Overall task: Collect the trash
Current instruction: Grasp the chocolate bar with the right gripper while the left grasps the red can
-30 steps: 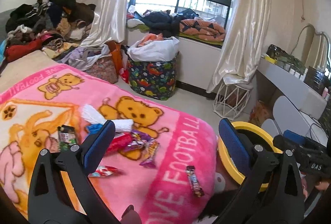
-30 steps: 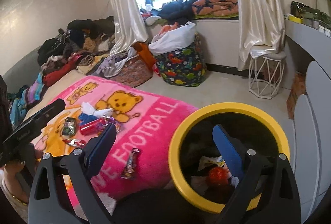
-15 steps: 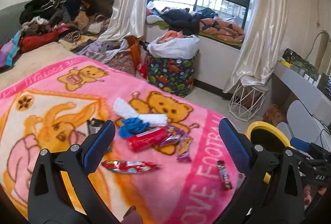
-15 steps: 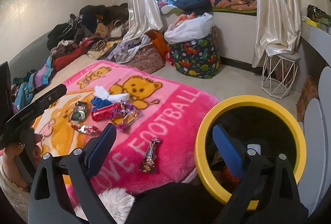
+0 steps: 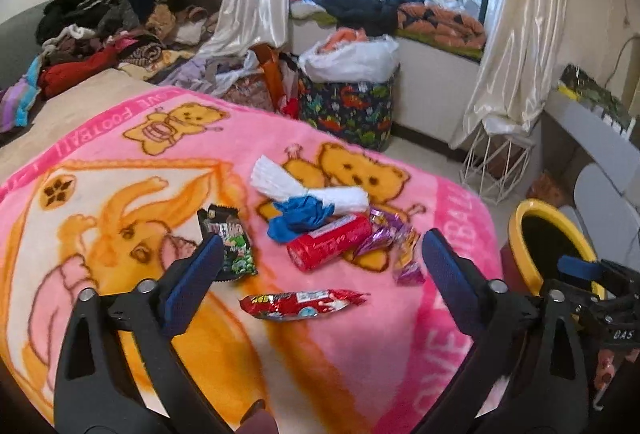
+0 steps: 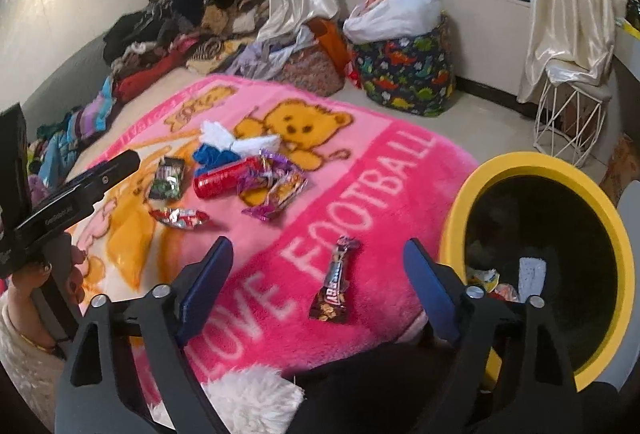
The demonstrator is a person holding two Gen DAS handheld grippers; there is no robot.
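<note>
Across the bed lies a pink bear-print blanket (image 5: 120,161), and the trash to be collected is scattered over its middle and its near edge. Beside the bed, on the right, stands a yellow-rimmed bin (image 6: 500,169) with a few scraps already at the bottom.

On the blanket, going down in size: a white crumpled tissue (image 5: 304,189), a blue crumpled wrapper (image 5: 300,215) touching it, a red tube (image 5: 330,242) just beside those, purple foil wrappers (image 5: 394,238), a dark green snack packet (image 5: 230,238), a red candy wrapper (image 5: 302,304) lying apart and nearer the camera, and a brown chocolate-bar wrapper (image 6: 336,280) alone by the blanket's edge, near the bin.

The step in hand looks like the approach to the next pieces. The left gripper (image 5: 316,270) hangs over the red candy wrapper; the right gripper (image 6: 318,280) frames the brown bar wrapper. Both have just been narrowing their jaws, yet the jaws stand wide apart with nothing pinched between them.

Next, I judge, each gripper must drop lower until its pads straddle its wrapper. Flat foil on plush pile will likely need the fingertips pressed into the blanket before closing.
</note>
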